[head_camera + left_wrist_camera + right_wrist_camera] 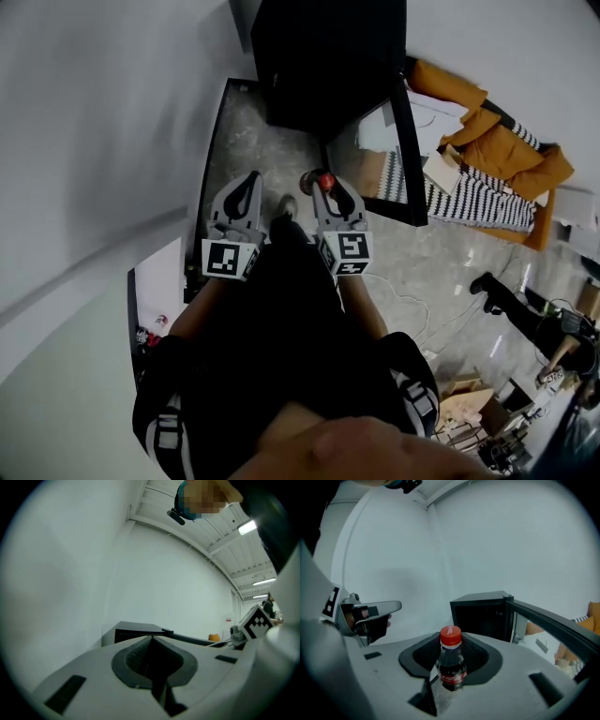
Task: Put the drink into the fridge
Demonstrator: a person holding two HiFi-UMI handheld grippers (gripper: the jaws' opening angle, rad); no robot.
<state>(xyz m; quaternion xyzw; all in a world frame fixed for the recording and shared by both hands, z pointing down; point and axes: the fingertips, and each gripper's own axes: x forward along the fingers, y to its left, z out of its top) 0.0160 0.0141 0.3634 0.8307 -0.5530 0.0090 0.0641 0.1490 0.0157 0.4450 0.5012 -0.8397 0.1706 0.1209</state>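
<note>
Red-capped cola bottle (451,667), upright in right claw (450,644), faces open black fridge (480,616).

Looking steeply down from head height over the left gripper (249,183) and right gripper (325,186). Riding close behind each one's jaws, facing forward. Sharing the open black fridge (323,66) across all three views.

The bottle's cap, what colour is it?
Red. The cap of the bottle shows best in the right gripper view.
</note>
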